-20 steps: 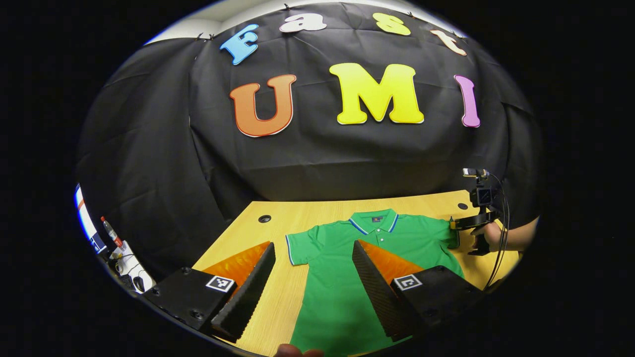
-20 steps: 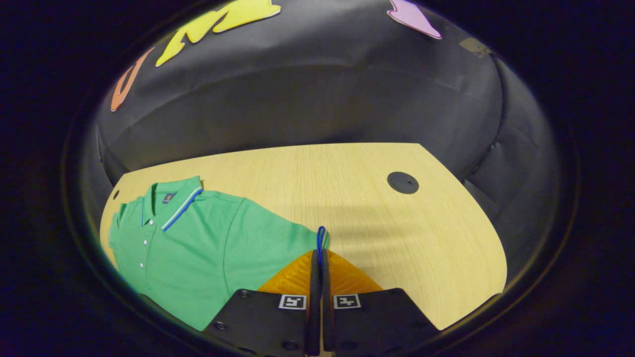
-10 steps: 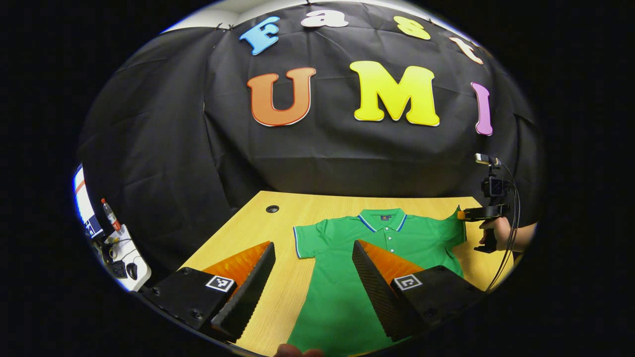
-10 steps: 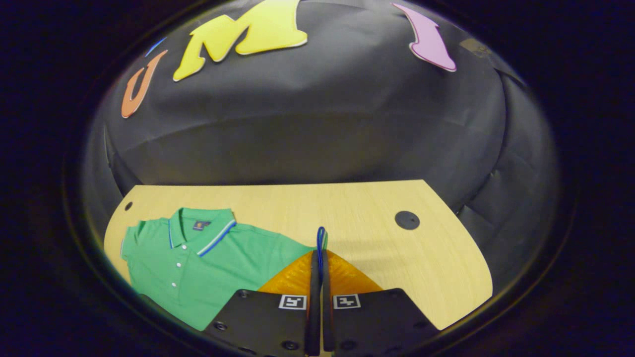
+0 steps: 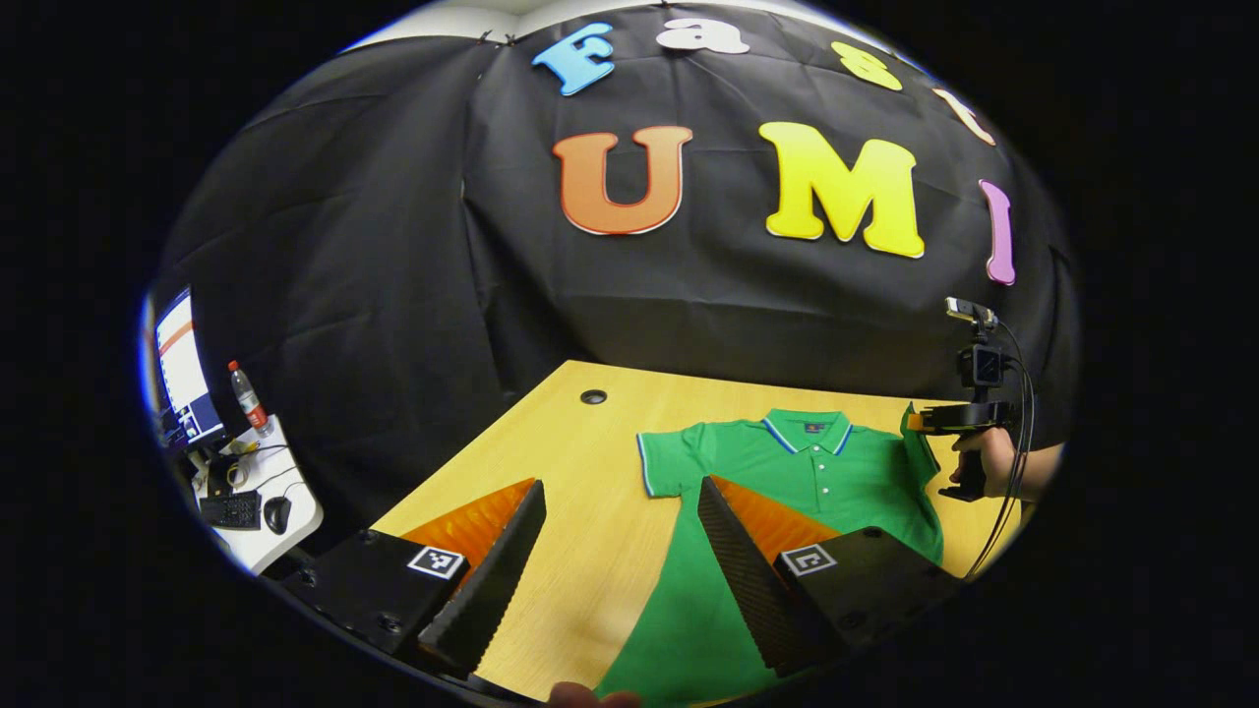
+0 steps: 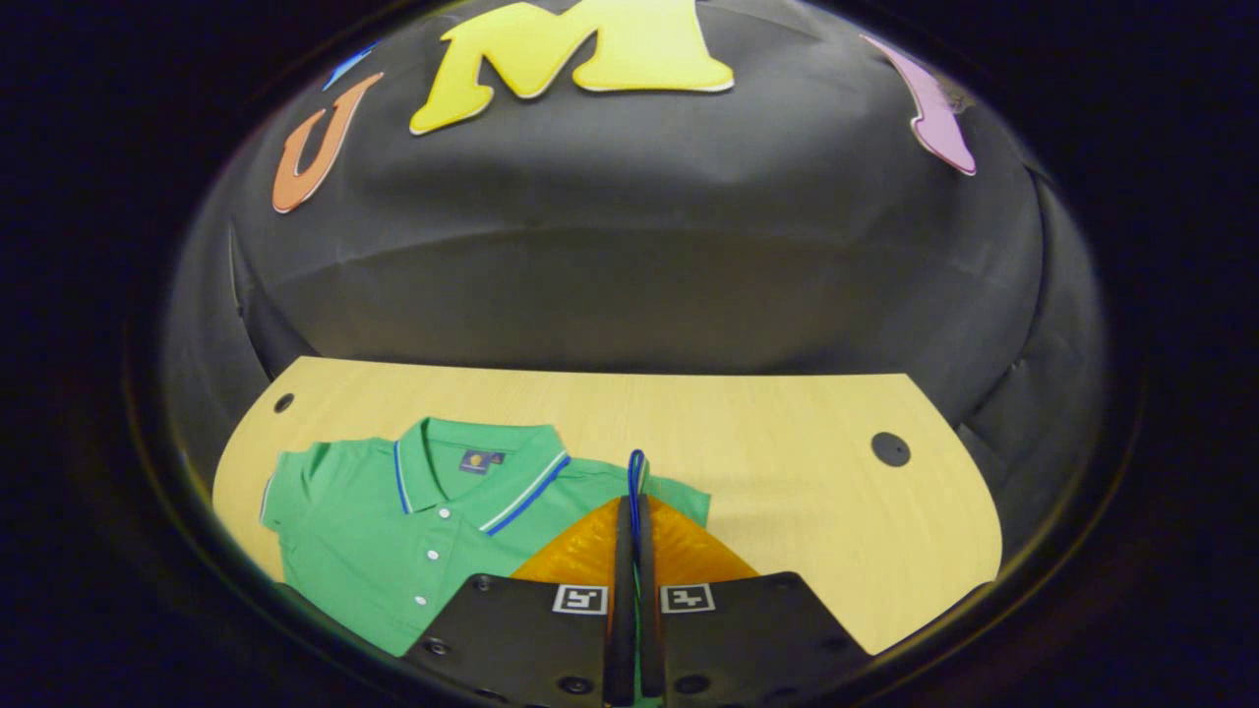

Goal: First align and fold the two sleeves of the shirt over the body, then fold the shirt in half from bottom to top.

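Wooden table [image 5: 551,462] carries the shirt [image 5: 787,482] flat in the left gripper view; left gripper [image 5: 620,551] hangs spread. Right gripper view: right gripper [image 6: 634,492] pinches the sleeve [image 6: 644,482]. A thin hem grip may slip, skewing the fold.

Right gripper view. The right gripper [image 6: 634,492] has its fingers [image 6: 622,551] pressed together on the blue-trimmed cuff of a sleeve [image 6: 636,470] of the green short-sleeved polo shirt [image 6: 393,531]. The shirt lies face up on the light wooden table [image 6: 787,492], collar toward the black cloth wall, white buttons visible. A round black grommet [image 6: 890,448] sits in the table well right of the shirt.
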Motion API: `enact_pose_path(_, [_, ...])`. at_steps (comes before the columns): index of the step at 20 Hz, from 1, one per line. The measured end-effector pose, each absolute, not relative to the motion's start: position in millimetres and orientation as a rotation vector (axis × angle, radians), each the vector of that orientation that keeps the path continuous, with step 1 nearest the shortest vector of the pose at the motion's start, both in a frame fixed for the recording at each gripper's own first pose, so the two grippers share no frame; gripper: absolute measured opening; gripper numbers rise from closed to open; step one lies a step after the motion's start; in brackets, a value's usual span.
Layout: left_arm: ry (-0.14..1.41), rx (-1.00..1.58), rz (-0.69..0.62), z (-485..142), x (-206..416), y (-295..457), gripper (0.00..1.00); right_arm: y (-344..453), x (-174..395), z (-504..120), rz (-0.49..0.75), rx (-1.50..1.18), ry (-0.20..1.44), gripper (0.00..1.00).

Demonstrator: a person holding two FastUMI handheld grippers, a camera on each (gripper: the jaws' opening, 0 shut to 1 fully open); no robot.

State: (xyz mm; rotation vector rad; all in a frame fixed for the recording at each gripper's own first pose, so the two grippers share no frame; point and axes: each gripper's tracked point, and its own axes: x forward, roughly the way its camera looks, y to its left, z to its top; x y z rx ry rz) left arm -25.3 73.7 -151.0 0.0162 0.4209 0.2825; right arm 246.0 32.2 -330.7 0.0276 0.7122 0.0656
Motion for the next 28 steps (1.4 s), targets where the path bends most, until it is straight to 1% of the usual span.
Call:
enact_pose_path(3, [0.437,0.01,0.314,-155.6,-32.2,89.2,1.0,51.2,245.6,-343.0,0.079,0.002,0.736,0.02])
enact_pose_path(4, [0.446,0.005,0.316,-156.1,-34.7,92.3,1.0,57.8,245.6,-345.4,0.085,-0.001,0.74,0.05])
enact_pose_path(5, [0.448,0.007,0.312,-156.1,-34.9,94.1,1.0,64.5,245.9,-347.2,0.094,0.006,0.744,0.05])
enact_pose_path(9, [0.44,0.025,0.315,-150.3,-30.6,104.8,1.0,77.6,244.3,-343.8,0.128,0.018,0.741,0.14])
enact_pose_path(10, [0.445,0.025,0.305,-151.2,-28.3,104.0,1.0,78.0,241.4,-341.6,0.134,0.016,0.741,0.27])
enact_pose_path(11, [0.448,0.032,0.291,-151.3,-26.7,103.0,1.0,74.8,238.9,-339.0,0.134,0.011,0.742,0.33])
enact_pose_path(12, [0.442,0.04,0.269,-150.9,-21.7,101.1,1.0,73.6,233.4,-335.3,0.137,0.021,0.744,0.43])
enact_pose_path(15, [0.421,0.058,0.197,-148.6,-2.4,94.8,1.0,57.0,215.4,-314.8,0.133,0.016,0.727,0.89])
enact_pose_path(16, [0.417,0.058,0.183,-150.6,5.3,96.8,1.0,50.6,209.2,-302.7,0.132,0.008,0.708,0.98])
enact_pose_path(19, [0.4,0.019,0.133,-152.8,29.6,97.4,1.0,27.1,183.0,-263.6,0.134,-0.015,0.658,0.98])
enact_pose_path(21, [0.418,-0.038,0.098,-162.1,46.8,95.7,1.0,16.2,161.8,-237.7,0.143,-0.017,0.632,0.98])
enact_pose_path(22, [0.437,-0.076,0.079,-167.9,55.1,93.4,1.0,12.8,150.4,-226.0,0.151,-0.017,0.623,0.94])
enact_pose_path(25, [0.523,-0.152,0.023,-197.8,82.6,88.8,1.0,5.4,114.8,-193.1,0.174,-0.032,0.59,0.94])
enact_pose_path(26, [0.561,-0.169,0.006,-209.5,91.6,87.7,1.0,3.2,103.2,-185.1,0.175,-0.04,0.582,0.98])
enact_pose_path(27, [0.594,-0.191,-0.007,-221.9,101.8,85.9,0.99,1.3,90.5,-177.0,0.179,-0.046,0.575,0.94])
enact_pose_path(28, [0.627,-0.214,-0.016,-235.7,111.4,84.8,0.99,-0.7,77.8,-170.6,0.182,-0.049,0.568,0.98])
